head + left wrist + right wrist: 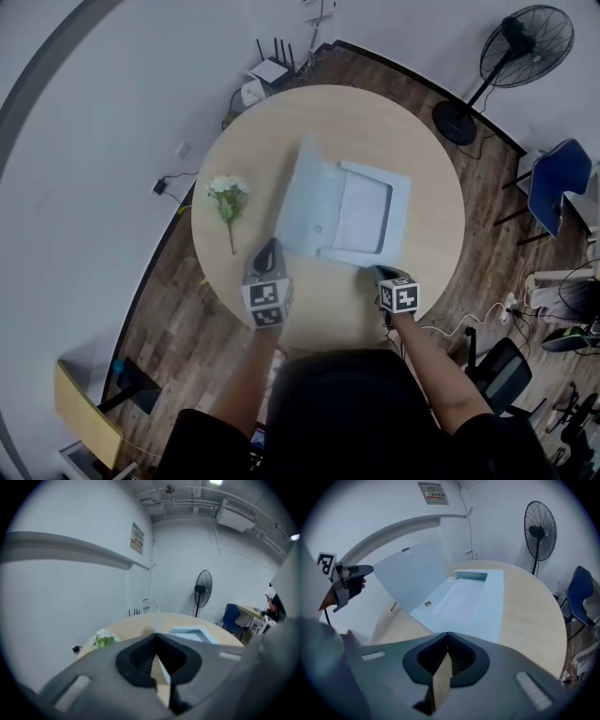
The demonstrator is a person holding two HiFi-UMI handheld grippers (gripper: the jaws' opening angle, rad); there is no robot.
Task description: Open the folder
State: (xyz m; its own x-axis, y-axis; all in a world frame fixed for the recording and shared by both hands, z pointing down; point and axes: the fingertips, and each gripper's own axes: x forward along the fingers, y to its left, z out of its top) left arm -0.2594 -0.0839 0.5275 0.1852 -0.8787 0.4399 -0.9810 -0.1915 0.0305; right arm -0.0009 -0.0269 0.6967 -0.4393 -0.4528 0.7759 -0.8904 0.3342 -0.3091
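Note:
A pale blue folder (361, 211) lies open on the round wooden table (427, 281). Its cover flap (300, 202) stands lifted on the left side. My left gripper (270, 246) is shut on the near corner of that flap. In the left gripper view the flap (157, 616) shows edge-on as a thin sheet running into the closed jaws of that gripper (156, 634). My right gripper (378, 273) hovers by the folder's near right edge, shut and empty. In the right gripper view, that gripper (448, 633) points at the open folder (464, 602), with the raised flap (412, 576) beside the left gripper (365, 571).
A bunch of white flowers (228, 195) lies on the table left of the folder. A standing fan (520, 47) and a blue chair (558, 183) are on the floor beyond the table's right side. A router (270, 67) sits by the far wall.

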